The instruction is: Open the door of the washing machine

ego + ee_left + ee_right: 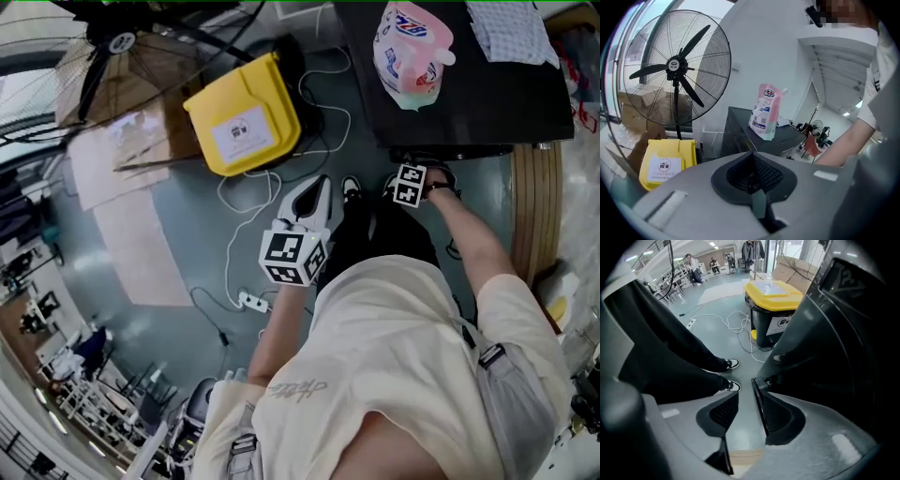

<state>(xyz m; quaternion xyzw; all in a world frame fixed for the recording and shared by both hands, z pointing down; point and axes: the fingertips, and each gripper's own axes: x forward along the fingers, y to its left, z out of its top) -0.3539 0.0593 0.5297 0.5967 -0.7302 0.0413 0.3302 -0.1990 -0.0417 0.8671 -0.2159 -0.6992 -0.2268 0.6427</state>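
Head cam looks steeply down; both low tool views share yellow bin [242,117].

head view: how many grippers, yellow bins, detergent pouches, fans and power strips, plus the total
grippers: 2 (left gripper, right gripper)
yellow bin: 1
detergent pouch: 1
fan: 1
power strip: 1
total: 6

Left claw [752,164] closed; right claw [745,389] agape, pointing down.
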